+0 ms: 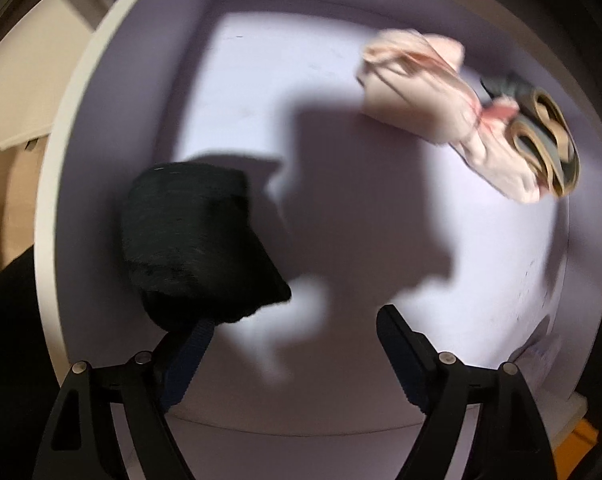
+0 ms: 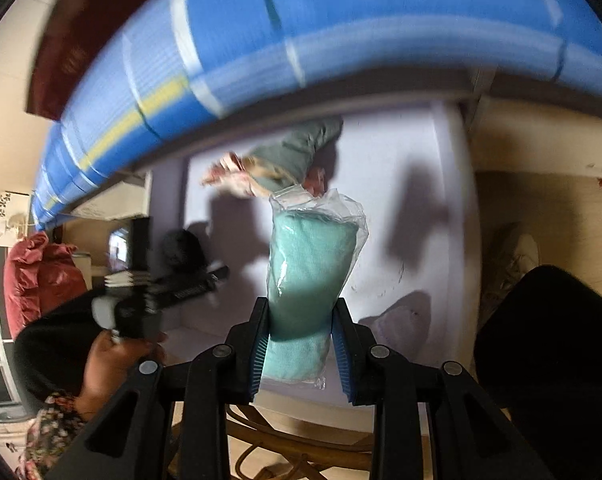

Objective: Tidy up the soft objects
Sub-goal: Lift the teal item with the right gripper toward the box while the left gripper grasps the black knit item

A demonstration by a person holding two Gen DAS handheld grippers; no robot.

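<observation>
Right claw [image 2: 301,344] angled downward, clamped on bagged teal cloth [image 2: 307,280]; left claw [image 1: 293,328] straight down, spread, touching black bundle [image 1: 197,240].

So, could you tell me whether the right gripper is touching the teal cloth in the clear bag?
Touching. The right wrist view shows the right gripper with both blue pads pressed into the teal bagged cloth, pinching it narrower between the jaws.

I count two tools, my left tool [image 1: 293,344] and my right tool [image 2: 301,344], one lilac tabletop [image 1: 261,80], and around it four soft things: one black bundle [image 1: 197,240], one pink cloth [image 1: 433,96], one grey-and-tan piece [image 1: 541,136] and one bagged teal cloth [image 2: 309,272].
</observation>
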